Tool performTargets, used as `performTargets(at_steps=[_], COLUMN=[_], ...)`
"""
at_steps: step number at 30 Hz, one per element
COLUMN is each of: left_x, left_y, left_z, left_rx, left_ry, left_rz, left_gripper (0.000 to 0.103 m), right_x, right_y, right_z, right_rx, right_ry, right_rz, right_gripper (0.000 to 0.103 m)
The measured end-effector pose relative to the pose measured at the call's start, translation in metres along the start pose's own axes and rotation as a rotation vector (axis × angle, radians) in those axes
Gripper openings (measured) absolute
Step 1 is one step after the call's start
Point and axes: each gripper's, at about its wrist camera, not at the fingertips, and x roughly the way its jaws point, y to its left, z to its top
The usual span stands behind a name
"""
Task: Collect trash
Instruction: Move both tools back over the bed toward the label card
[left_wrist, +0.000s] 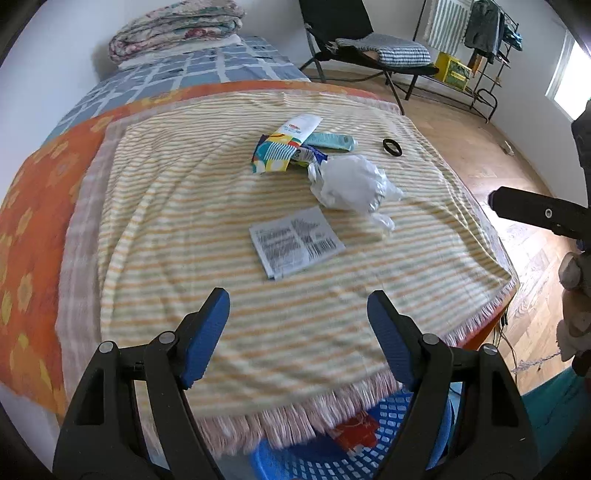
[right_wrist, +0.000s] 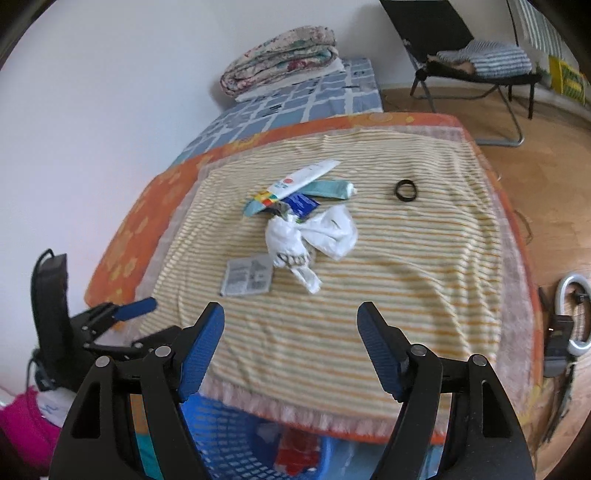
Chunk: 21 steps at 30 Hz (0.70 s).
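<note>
Trash lies on a striped towel (left_wrist: 221, 206) on the bed: a flat grey printed sachet (left_wrist: 295, 242) (right_wrist: 248, 276), a crumpled white plastic bag (left_wrist: 351, 184) (right_wrist: 314, 240), a colourful wrapper (left_wrist: 280, 147) (right_wrist: 291, 184), a teal tube (left_wrist: 332, 141) (right_wrist: 332, 188) and a black ring (left_wrist: 392, 147) (right_wrist: 405, 190). My left gripper (left_wrist: 297, 332) is open and empty, above the towel's near edge. My right gripper (right_wrist: 290, 343) is open and empty, also near the front edge. A blue mesh basket (left_wrist: 369, 454) (right_wrist: 229, 439) with a red item (left_wrist: 354, 430) sits below the bed edge.
An orange blanket (left_wrist: 33, 229) and a folded quilt (left_wrist: 177, 29) lie on the bed by the wall. A black chair (left_wrist: 369, 44) and a clothes rack (left_wrist: 480, 44) stand on the wooden floor at the right. The left gripper shows at the right wrist view's left edge (right_wrist: 110, 321).
</note>
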Motion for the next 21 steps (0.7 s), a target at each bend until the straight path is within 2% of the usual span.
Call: performTargets(at_steps=[3, 10, 14, 18, 21], left_x=[0.015, 0.059, 0.078, 0.094, 0.103], left_y=[0.008, 0.020, 0.020, 0.021, 0.022], left_z=[0.016, 0.043, 0.055, 0.065, 0.069], left_rx=[-0.006, 0.028, 0.048, 0.056, 0.049], left_ry=[0.010, 0.042, 0.058, 0.069, 0.087], left_rz=[-0.021, -0.045, -0.084, -0.102, -0.134], left_gripper=[0.080, 0.079, 0.079, 0.075, 0.066], right_x=[0.017, 0.052, 0.063, 0.066, 0.066], right_y=[0.004, 0.004, -0.005, -0.012, -0.014], right_z=[0.013, 0.037, 0.046, 0.051, 0.052], right_rx=[0.000, 0.018, 0.062, 0.105, 0.110], right_ry=[0.021, 0.048, 0.048, 0.047, 0.044], right_rz=[0.035, 0.056, 0.054, 0.076, 0.073], right_gripper=[0.074, 0.074, 0.074, 0.074, 0.074])
